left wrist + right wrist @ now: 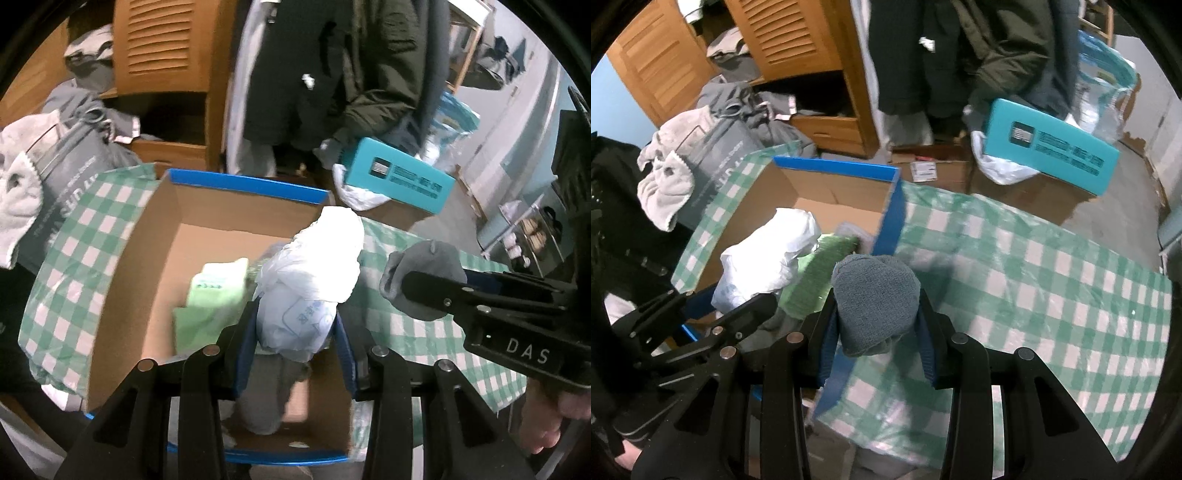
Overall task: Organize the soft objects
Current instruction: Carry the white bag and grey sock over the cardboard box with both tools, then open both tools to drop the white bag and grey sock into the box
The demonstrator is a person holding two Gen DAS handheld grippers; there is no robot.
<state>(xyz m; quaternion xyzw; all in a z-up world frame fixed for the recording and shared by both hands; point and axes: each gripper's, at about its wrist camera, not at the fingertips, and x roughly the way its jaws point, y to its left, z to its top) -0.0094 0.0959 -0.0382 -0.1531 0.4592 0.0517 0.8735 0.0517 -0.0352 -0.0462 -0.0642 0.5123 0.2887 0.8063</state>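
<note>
Green-and-white checked cloth (1015, 266) covers the desk, with a louvred wooden cabinet (798, 48) and hanging dark coats (332, 66) behind. On the cloth stands an open cardboard box (155, 236) with a blue rim, green packs (210, 295) lying inside. Left tongs (295, 332) are clenched on a white plastic bag bundle (314, 258) over the box. Right tongs (875, 325) grip a rolled grey sock (875, 295) just beside the box's near edge, above the cloth.
</note>
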